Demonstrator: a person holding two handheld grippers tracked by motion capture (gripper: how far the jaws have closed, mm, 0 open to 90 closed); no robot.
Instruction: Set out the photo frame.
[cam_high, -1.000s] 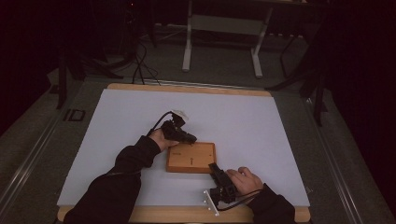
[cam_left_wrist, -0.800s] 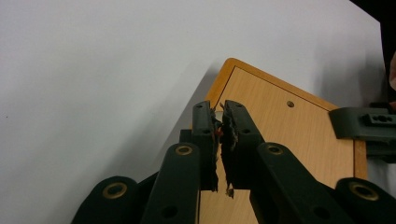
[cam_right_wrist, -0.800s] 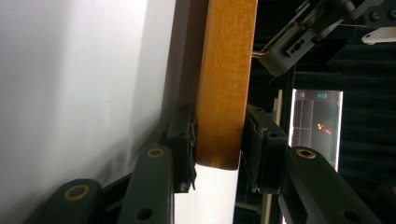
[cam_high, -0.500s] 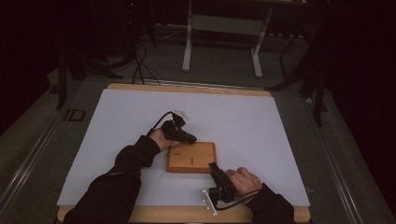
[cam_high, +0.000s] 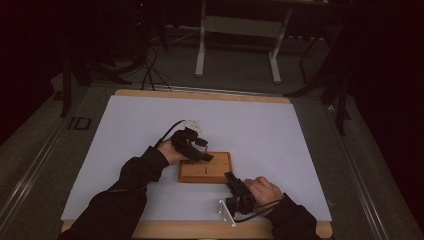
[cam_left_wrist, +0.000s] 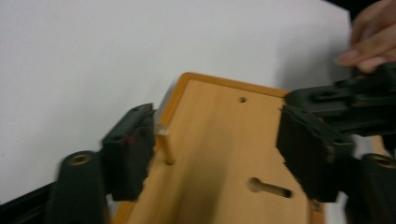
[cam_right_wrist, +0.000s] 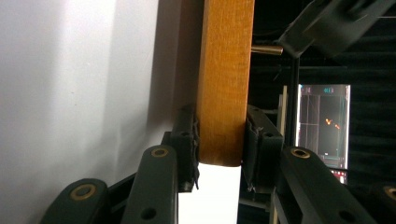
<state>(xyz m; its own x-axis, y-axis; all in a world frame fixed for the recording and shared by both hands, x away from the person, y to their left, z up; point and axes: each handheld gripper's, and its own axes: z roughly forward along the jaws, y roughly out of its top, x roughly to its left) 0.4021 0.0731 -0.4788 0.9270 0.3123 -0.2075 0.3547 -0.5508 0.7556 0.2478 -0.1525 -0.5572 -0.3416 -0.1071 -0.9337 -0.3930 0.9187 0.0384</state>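
a wooden board (cam_high: 205, 167) is lying flat on the white sheet (cam_high: 125, 130) that covers the table (cam_high: 200, 94), near the person's edge and about midway across. the left gripper (cam_high: 207, 157) is reaching over the board's far left part in the high view, held in the left hand (cam_high: 172, 151) with its cable looping away behind. in the left gripper view its jaws are standing spread wide over the board (cam_left_wrist: 219, 154), and a small wooden peg (cam_left_wrist: 165, 148) is standing upright in a hole just beside the left jaw's pad; whether the pad is touching the peg is hard to tell. a round hole (cam_left_wrist: 242, 99) and a keyhole-shaped slot (cam_left_wrist: 270, 187) are showing in the board's face between the jaws.

the right gripper (cam_high: 231, 178) is meeting the board's near right corner in the high view, held in the right hand (cam_high: 262, 190). in the right gripper view its two jaws are pinching the board's edge (cam_right_wrist: 224, 93), one pad pressed to each flat face. further along in that view, the peg (cam_right_wrist: 266, 49) is sticking out sideways from the board, with the left gripper (cam_right_wrist: 327, 25) blurred beside it.
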